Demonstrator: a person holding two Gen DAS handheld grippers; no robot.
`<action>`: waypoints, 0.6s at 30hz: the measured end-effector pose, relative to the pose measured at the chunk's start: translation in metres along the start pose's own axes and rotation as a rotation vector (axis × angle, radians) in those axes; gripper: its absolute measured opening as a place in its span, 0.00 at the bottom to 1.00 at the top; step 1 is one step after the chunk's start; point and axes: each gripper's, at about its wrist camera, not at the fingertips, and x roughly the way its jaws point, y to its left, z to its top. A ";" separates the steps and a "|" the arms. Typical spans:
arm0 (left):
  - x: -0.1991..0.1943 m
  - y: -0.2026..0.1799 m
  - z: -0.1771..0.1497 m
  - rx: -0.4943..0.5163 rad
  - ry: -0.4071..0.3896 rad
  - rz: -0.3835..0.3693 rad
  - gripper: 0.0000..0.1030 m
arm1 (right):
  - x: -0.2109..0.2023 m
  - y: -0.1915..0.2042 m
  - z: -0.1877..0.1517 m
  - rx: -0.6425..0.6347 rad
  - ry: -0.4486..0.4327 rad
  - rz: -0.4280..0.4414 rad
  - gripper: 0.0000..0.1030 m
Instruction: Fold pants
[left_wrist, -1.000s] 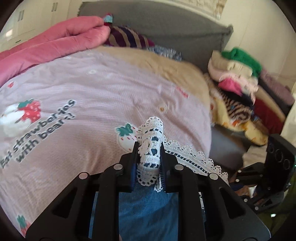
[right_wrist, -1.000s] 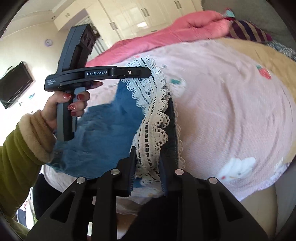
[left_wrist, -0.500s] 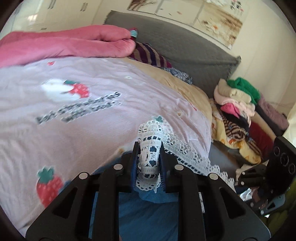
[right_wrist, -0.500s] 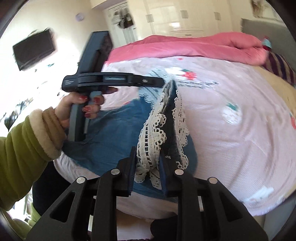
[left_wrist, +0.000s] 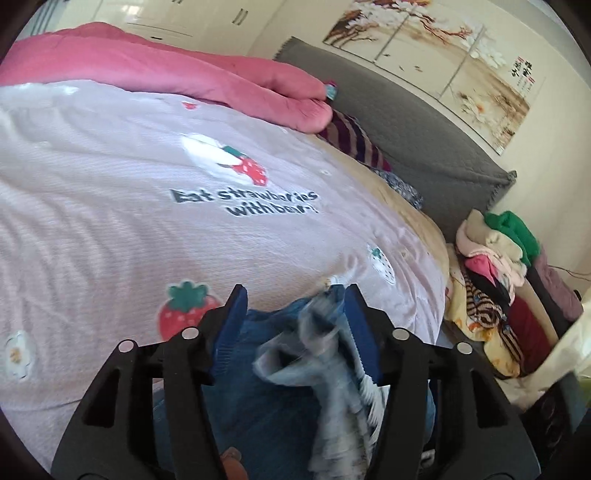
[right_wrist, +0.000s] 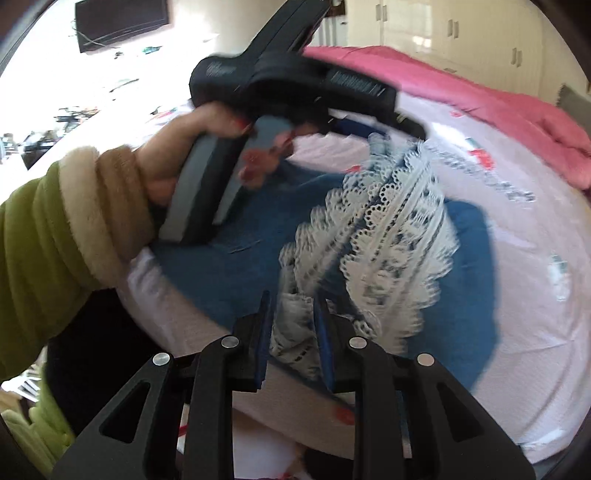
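The blue pants (right_wrist: 236, 266) lie spread on the near part of the bed, over the pink strawberry-print quilt (left_wrist: 110, 206), with their white lace trim (right_wrist: 391, 236) bunched and lifted above the denim toward the right of the cloth. In the right wrist view the right gripper (right_wrist: 293, 332) has its jaws drawn close together on a fold of that lace at the near edge of the bed, and the trim runs up and away from the pads in a rumpled band. In the left wrist view the left gripper (left_wrist: 291, 321) shows its jaws set wide apart; a blurred clump of lace and pale denim lies between them, closer to the right finger, and it is not pinched. The right wrist view also shows the left hand (right_wrist: 177, 162), with red nails, wrapped around the handle of the left gripper, just above the far left part of the pants, and a green sleeve with a cream cuff (right_wrist: 55, 229) behind it. Beyond the pants, the quilt carries dark printed lettering (left_wrist: 247, 203) and strawberries. At the far side of the bed lies a rolled pink duvet (left_wrist: 177, 70), with a striped pillow (left_wrist: 351, 136) beside its end and a grey headboard (left_wrist: 424, 136) behind. To the right of the bed is a stack of folded clothes (left_wrist: 506, 280). A wall television (right_wrist: 122, 22) hangs at the far left in the right wrist view.
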 end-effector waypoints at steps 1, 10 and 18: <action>-0.006 0.000 -0.001 -0.005 -0.004 0.020 0.48 | 0.001 0.005 -0.001 -0.016 0.000 0.004 0.21; -0.062 -0.031 -0.023 0.021 -0.050 0.207 0.77 | -0.046 -0.008 -0.013 -0.002 -0.060 0.102 0.45; -0.097 -0.064 -0.089 -0.047 -0.051 0.250 0.88 | -0.077 -0.097 -0.005 0.202 -0.099 -0.059 0.59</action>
